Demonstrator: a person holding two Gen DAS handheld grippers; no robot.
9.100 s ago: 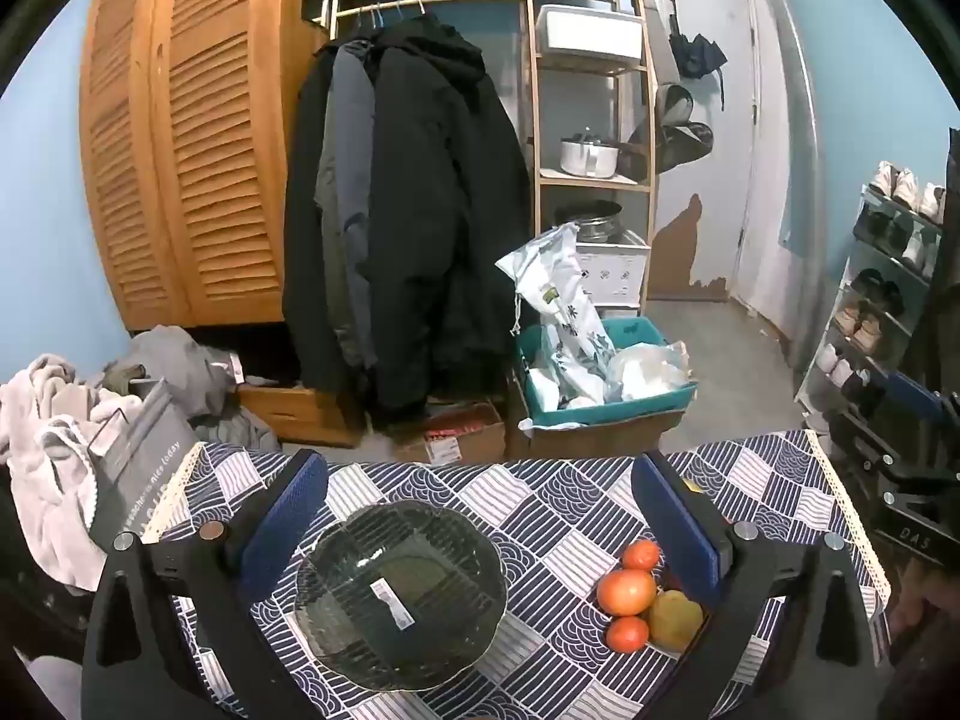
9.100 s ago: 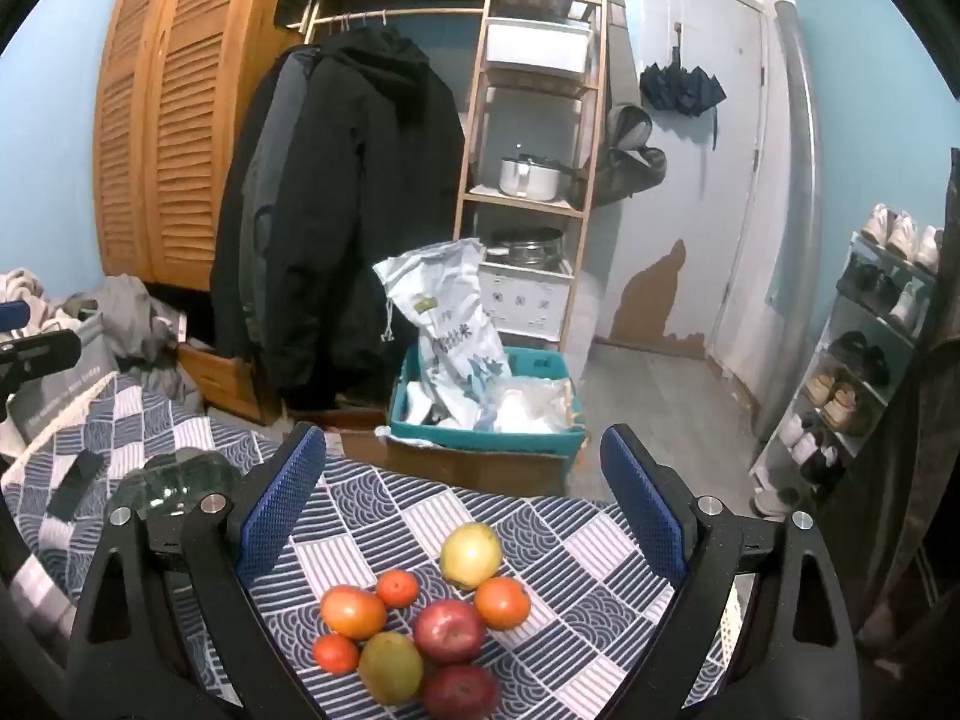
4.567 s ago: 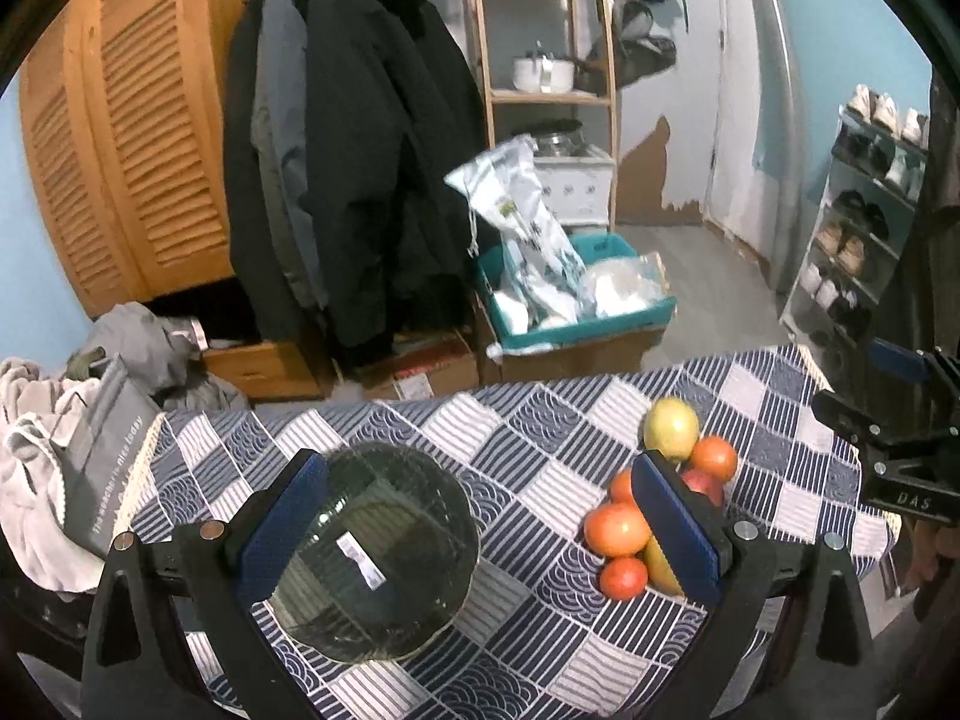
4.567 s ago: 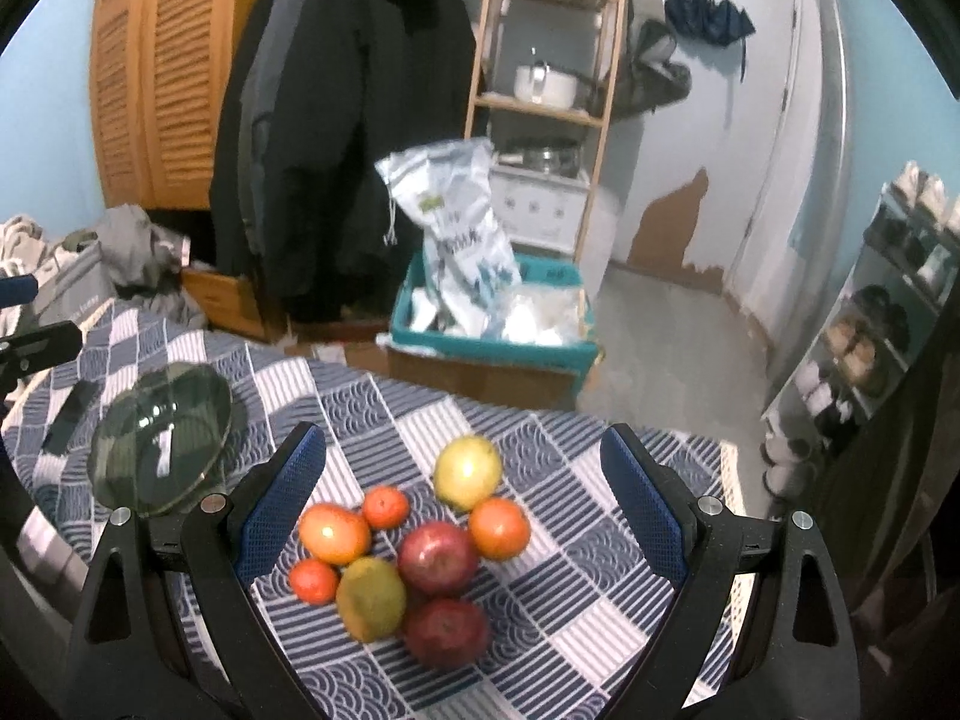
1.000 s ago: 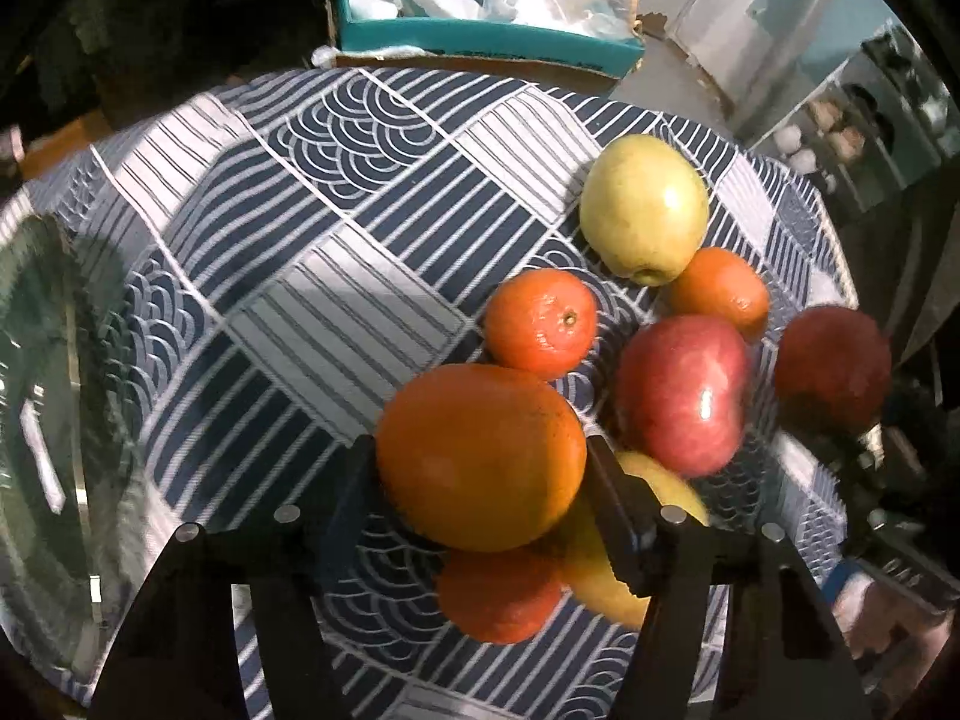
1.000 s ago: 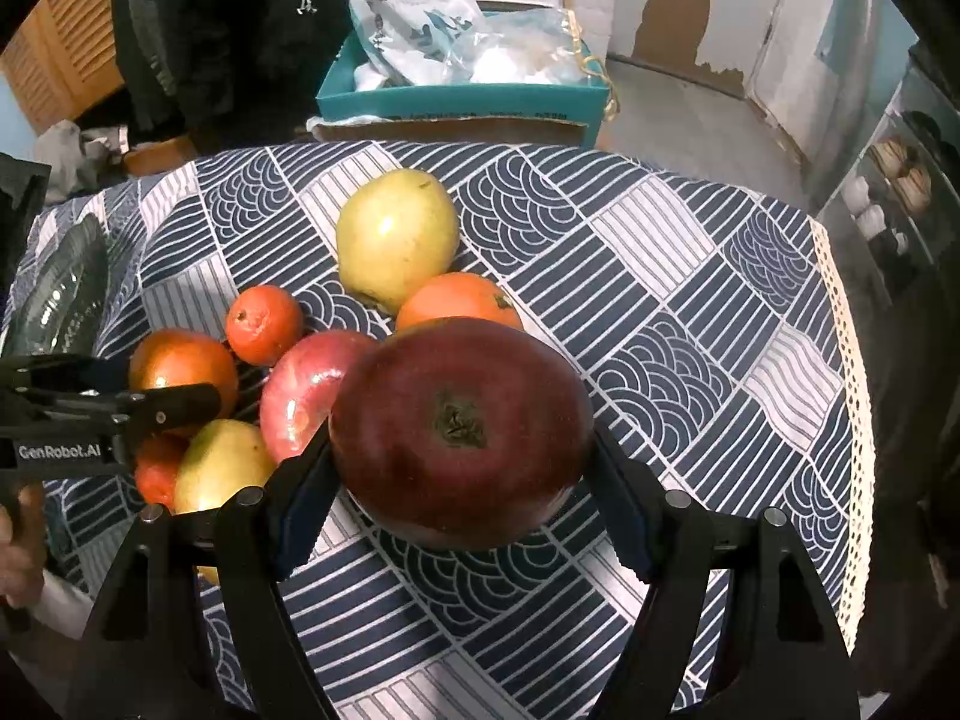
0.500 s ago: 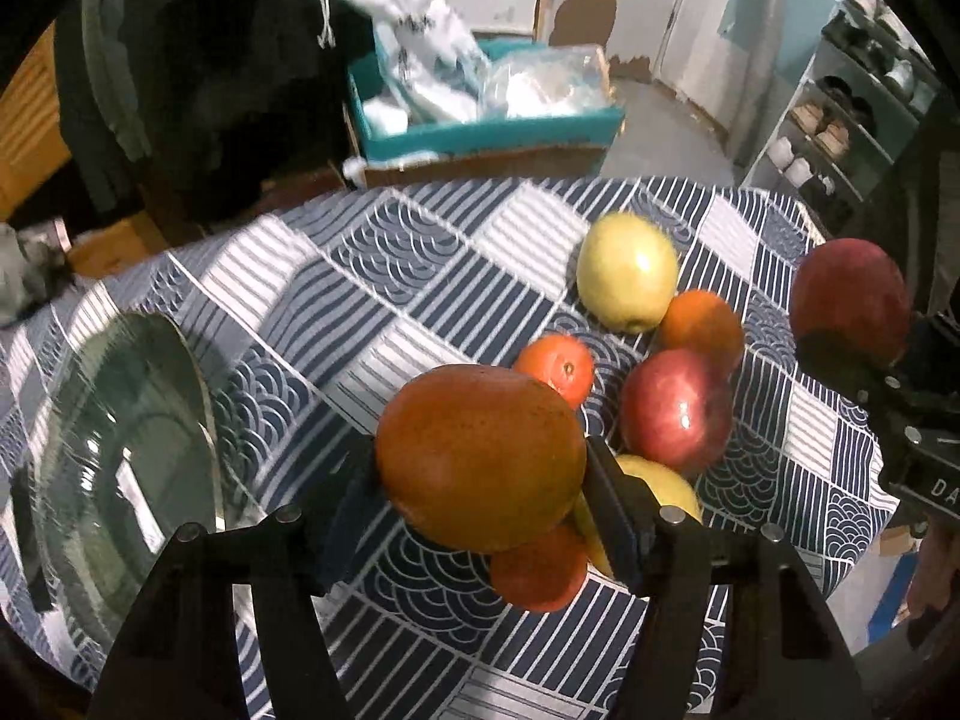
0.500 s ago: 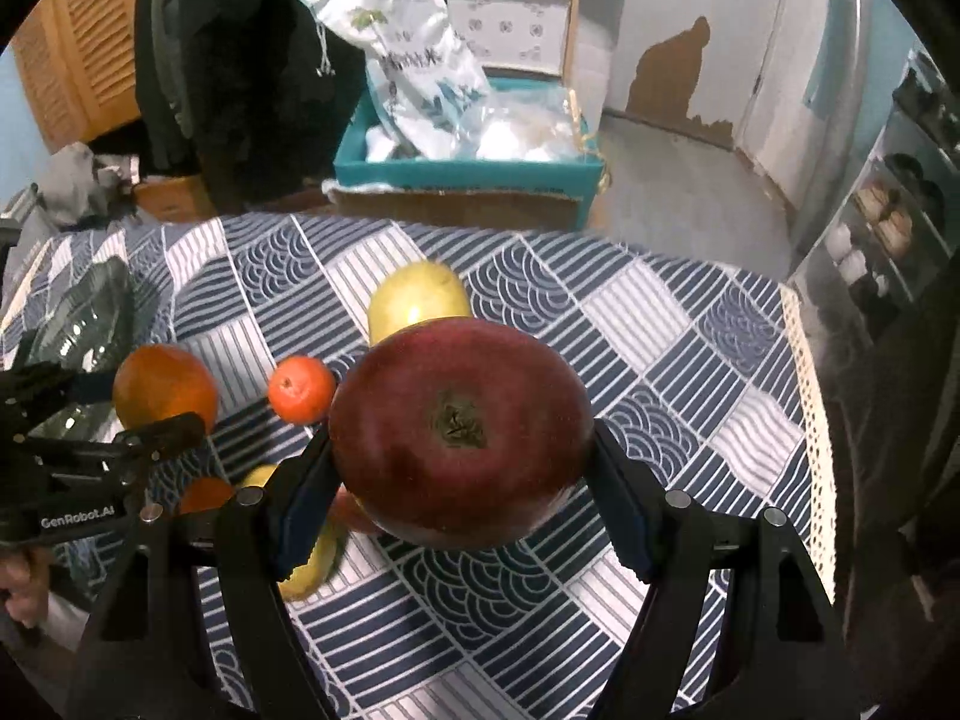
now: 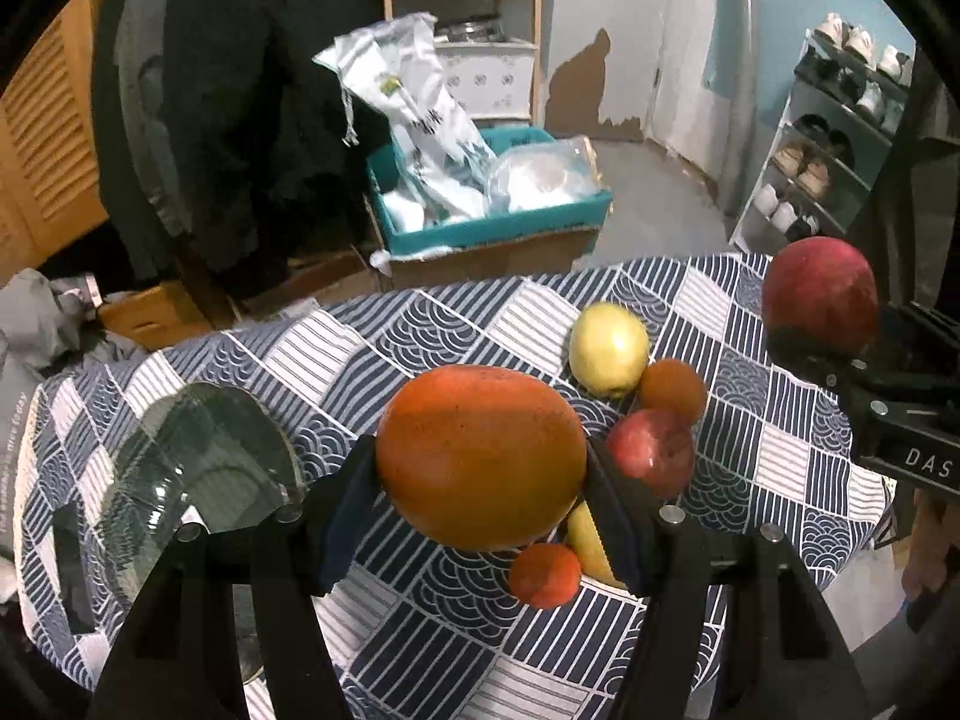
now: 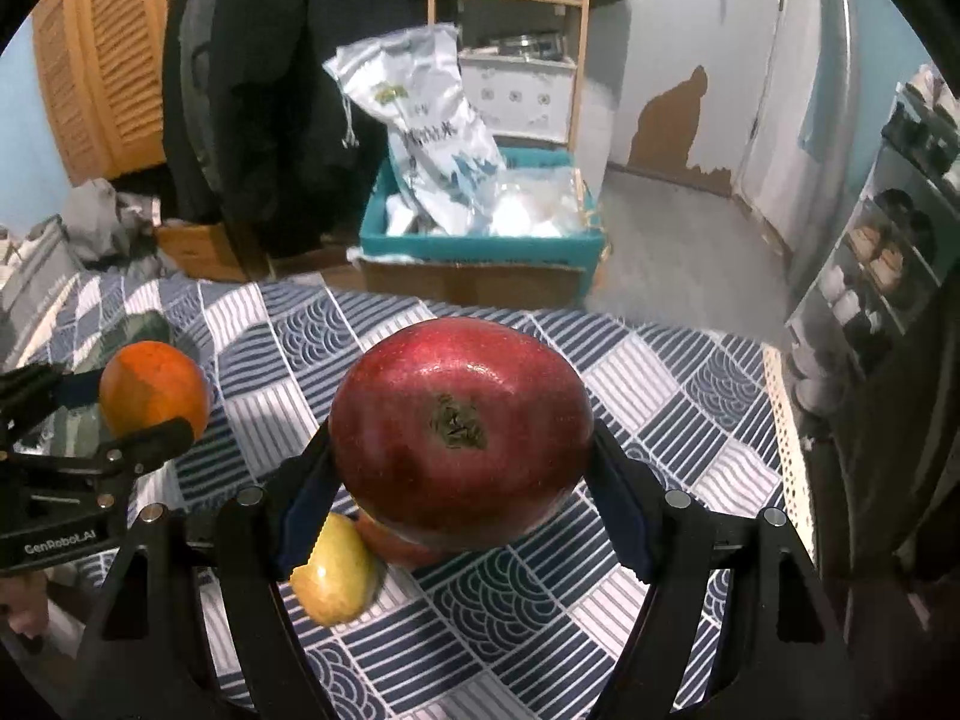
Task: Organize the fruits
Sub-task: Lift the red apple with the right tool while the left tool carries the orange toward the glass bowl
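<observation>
Fruits: left gripper [image 9: 480, 471] clamps a large orange fruit [image 9: 480, 456] above the checkered tablecloth [image 9: 420, 348]; right gripper [image 10: 462, 462] clamps a dark red apple [image 10: 461, 432], both lifted. Only left view shows glass bowl [image 9: 198, 462] and 5 fruits left on the cloth.

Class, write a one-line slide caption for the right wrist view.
Right gripper lifts a dark red apple above the patterned tablecloth, while the left gripper holds an orange fruit.
</observation>
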